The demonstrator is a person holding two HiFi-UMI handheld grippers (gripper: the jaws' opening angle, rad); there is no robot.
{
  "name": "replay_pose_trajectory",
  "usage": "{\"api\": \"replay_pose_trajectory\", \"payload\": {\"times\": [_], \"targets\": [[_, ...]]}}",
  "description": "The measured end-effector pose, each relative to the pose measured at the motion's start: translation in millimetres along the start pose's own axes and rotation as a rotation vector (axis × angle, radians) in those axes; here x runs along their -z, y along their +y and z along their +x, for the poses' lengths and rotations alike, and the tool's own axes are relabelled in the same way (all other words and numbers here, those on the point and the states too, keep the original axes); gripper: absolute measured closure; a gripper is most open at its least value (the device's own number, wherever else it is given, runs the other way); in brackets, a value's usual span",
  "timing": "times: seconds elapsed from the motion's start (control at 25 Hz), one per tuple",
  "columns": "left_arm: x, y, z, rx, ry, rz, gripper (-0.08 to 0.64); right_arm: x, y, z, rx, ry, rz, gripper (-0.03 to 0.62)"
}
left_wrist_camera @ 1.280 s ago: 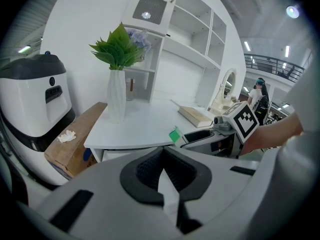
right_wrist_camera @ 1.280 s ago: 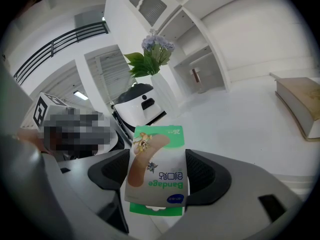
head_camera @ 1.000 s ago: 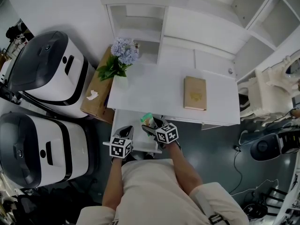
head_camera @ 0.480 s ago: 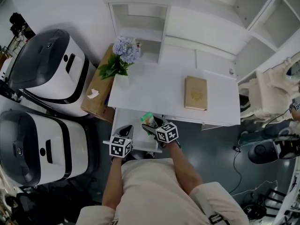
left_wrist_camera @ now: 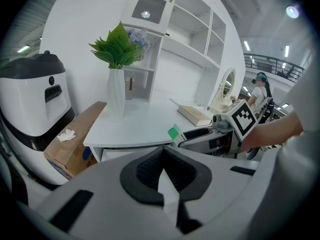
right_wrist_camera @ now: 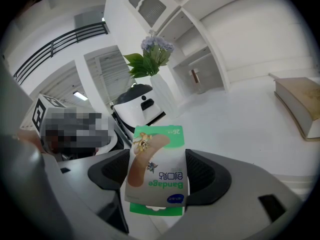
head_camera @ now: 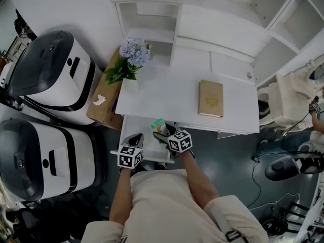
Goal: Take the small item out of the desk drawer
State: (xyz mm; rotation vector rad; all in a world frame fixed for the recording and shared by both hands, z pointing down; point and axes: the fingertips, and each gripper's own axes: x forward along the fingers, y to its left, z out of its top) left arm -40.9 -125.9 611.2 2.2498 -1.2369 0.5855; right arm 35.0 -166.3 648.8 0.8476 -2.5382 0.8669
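Note:
The small item is a green and white bandage box [right_wrist_camera: 156, 159], held upright between the pads of my right gripper [right_wrist_camera: 158, 180], which is shut on it. In the head view the box [head_camera: 159, 126] sits at the right gripper's [head_camera: 163, 135] tip, over the open white drawer [head_camera: 137, 129] under the desk's front left edge. The left gripper view shows the box [left_wrist_camera: 174, 132] as a green corner level with the desk top. My left gripper [head_camera: 134, 142] is at the drawer's front left, jaws shut on a thin white edge [left_wrist_camera: 169, 198], apparently the drawer's front.
On the white desk [head_camera: 167, 97] lie a tan book [head_camera: 210, 99] and a white vase of flowers [head_camera: 130, 67]. Two large white and grey machines [head_camera: 50, 75] and a cardboard box [head_camera: 104, 97] stand to the left. White shelves [head_camera: 152, 19] rise behind the desk.

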Motion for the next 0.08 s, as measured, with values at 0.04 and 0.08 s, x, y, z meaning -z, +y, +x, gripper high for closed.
{"api": "replay_pose_trajectory", "payload": {"times": [0.04,0.08], "targets": [[-0.3,-0.2,0.5,0.001,0.002,0.002,0.545,-0.4,-0.7,0.0,0.001,0.0,0.0,0.229],[-0.5,-0.4,1.1,0.002,0.004,0.003,0.545,-0.7,-1.4,0.0,0.001,0.0,0.0,0.229]]}}
